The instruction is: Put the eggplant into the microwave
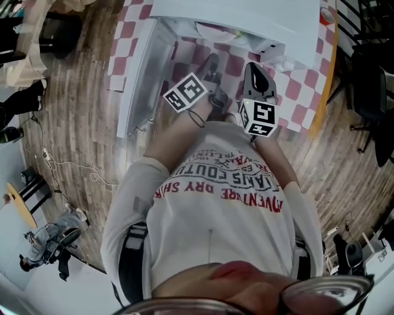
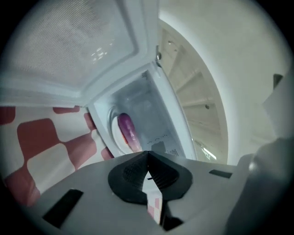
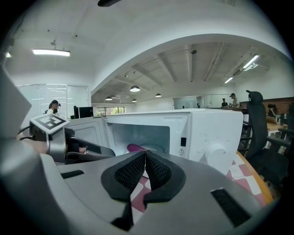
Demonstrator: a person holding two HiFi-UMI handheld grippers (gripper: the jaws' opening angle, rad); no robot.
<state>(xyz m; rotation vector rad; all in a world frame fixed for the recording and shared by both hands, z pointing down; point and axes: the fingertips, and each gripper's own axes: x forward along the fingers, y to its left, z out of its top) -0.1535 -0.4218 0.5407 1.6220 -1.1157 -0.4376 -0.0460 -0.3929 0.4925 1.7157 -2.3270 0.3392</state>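
Observation:
A purple eggplant [image 2: 126, 131] lies on the white turntable plate [image 2: 113, 133] inside the white microwave [image 3: 206, 133], whose door [image 2: 69, 41] stands swung open to the left. In the right gripper view the eggplant [image 3: 134, 148] shows just behind the jaws. My left gripper [image 2: 148, 155] is shut and empty, a short way in front of the cavity opening. My right gripper [image 3: 145, 155] is also shut with nothing in it, held back in front of the microwave. From the head view, both grippers [image 1: 211, 64] [image 1: 252, 69] hover before the microwave [image 1: 246, 18], over the checkered cloth.
The microwave stands on a table with a red-and-white checkered cloth [image 1: 308, 92]. The open door [image 1: 138, 74] juts out on the left. A dark office chair [image 3: 257, 119] is at the right of the table. Cables [image 1: 61, 166] lie on the wooden floor.

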